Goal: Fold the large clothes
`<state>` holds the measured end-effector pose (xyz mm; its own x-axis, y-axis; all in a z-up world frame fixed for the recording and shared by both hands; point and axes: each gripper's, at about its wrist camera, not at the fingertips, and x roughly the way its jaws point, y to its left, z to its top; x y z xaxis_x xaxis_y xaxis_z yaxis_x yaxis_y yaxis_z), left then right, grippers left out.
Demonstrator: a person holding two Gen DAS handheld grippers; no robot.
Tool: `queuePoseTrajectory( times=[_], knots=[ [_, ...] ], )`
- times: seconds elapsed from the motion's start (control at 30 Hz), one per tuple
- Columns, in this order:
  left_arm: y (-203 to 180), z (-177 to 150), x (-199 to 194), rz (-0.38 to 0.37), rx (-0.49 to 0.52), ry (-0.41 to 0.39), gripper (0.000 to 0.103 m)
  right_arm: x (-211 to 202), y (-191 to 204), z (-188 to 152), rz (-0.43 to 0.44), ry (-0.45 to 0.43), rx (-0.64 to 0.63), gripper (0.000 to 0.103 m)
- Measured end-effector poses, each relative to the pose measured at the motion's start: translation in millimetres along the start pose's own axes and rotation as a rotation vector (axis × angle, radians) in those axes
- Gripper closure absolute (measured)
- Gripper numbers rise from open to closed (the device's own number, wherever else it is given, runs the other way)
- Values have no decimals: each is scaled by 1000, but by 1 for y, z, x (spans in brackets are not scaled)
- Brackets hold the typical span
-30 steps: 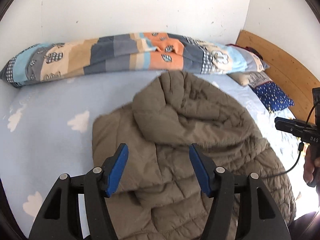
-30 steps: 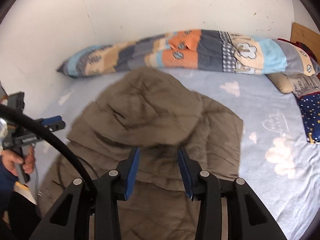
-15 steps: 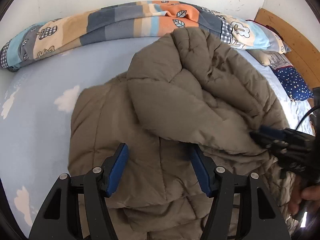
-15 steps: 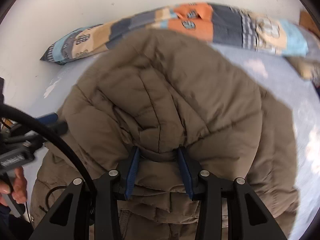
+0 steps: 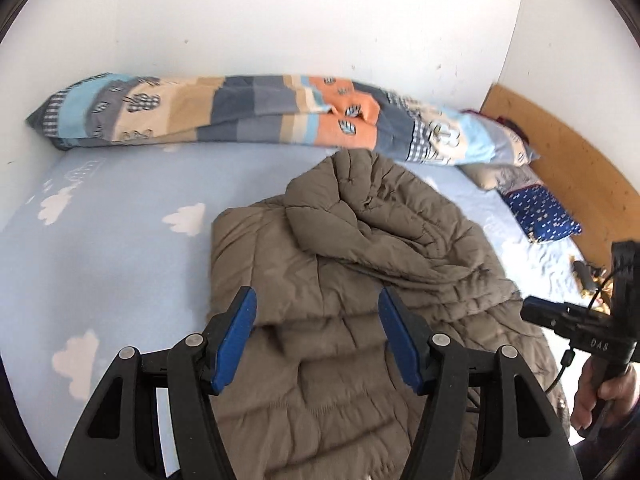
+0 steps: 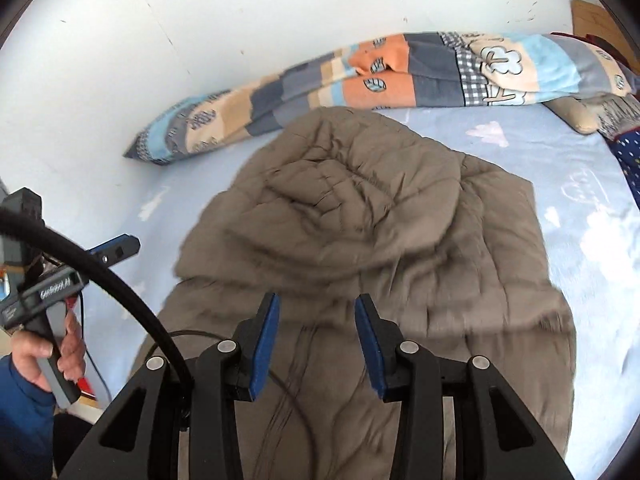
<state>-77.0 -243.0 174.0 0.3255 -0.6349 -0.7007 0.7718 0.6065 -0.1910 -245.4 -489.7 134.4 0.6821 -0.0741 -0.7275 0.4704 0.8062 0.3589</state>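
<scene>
Jacket folding midway: a brown quilted puffer jacket (image 5: 360,280) lies on the blue cloud-print bedsheet (image 5: 112,248) just ahead of the left gripper (image 5: 316,320) and right gripper (image 6: 316,320), both empty, jaws apart. Hood looks folded down; further folds apparently remain.

The puffy taupe quilted jacket (image 5: 360,280) is matt stitched cloth, creased and soft-looking; the pale blue cloud-print bedsheet (image 5: 112,248) is a matt, slightly fuzzy fabric; the patchwork duvet (image 5: 248,112) looks like smooth cotton; the headboard (image 5: 560,168) is bare matt wood; the wall (image 5: 280,20) is flat white paint, lightly scuffed
</scene>
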Motion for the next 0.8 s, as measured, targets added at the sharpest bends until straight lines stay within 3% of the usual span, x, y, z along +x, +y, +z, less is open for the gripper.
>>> queuePoseTrajectory(
  times=[0.23,0.43,0.67,0.8],
  knots=[
    [-4,-57,-73,61,-12,-58,38,-71,18,-63,3,-79,-24,60],
    [3,-119,-110,107,-72,-72,37,-112,27,-125,-21,-126,-49,57],
    [26,-179,-114,199,-162,-38,36,-120,31,-182,-42,-90,-63,56],
    [39,-205,-98,209,-214,28,36,-115,29,-191,-52,-66,-47,56]
  ],
)
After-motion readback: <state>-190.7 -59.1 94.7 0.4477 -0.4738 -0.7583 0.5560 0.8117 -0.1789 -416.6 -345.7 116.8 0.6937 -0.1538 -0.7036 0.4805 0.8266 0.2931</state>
